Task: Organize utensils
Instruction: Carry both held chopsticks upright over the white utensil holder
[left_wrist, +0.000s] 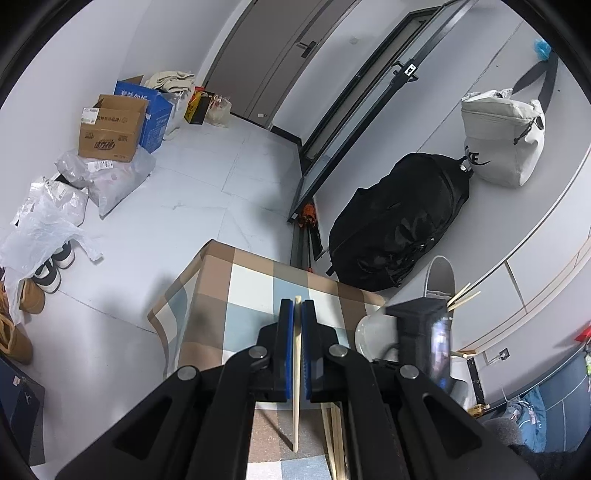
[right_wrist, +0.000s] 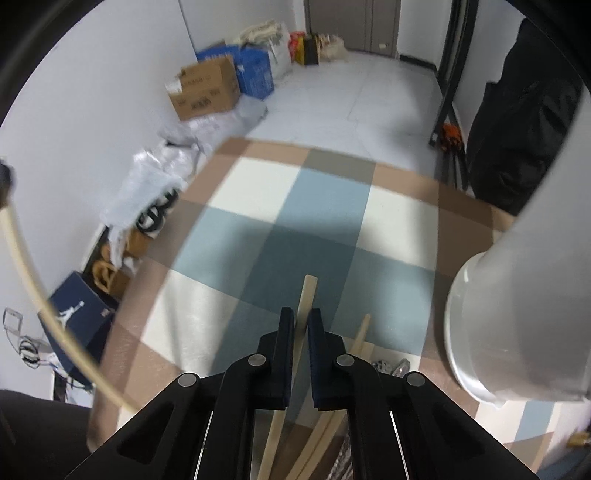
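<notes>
My left gripper (left_wrist: 297, 308) is shut on a pale wooden chopstick (left_wrist: 296, 387), which hangs down between the blue pads over the checked tablecloth (left_wrist: 243, 295). That chopstick shows as a curved pale stick (right_wrist: 55, 325) at the left edge of the right wrist view. My right gripper (right_wrist: 302, 319) points down at the table and is shut on another chopstick (right_wrist: 307, 295), whose tip sticks out past the fingers. Loose chopsticks (right_wrist: 361, 334) lie just right of it. A white utensil holder (right_wrist: 517, 332) stands close on the right, and chopstick ends (left_wrist: 463, 295) poke out of it.
The small table ends at a far edge (right_wrist: 332, 151) and a left edge (left_wrist: 184, 295) with floor beyond. Cardboard boxes (left_wrist: 110, 133), plastic bags (left_wrist: 48, 221) and shoes (left_wrist: 48, 277) lie along the wall. A black backpack (left_wrist: 399, 221) and a white bag (left_wrist: 506, 140) rest on a grey surface to the right.
</notes>
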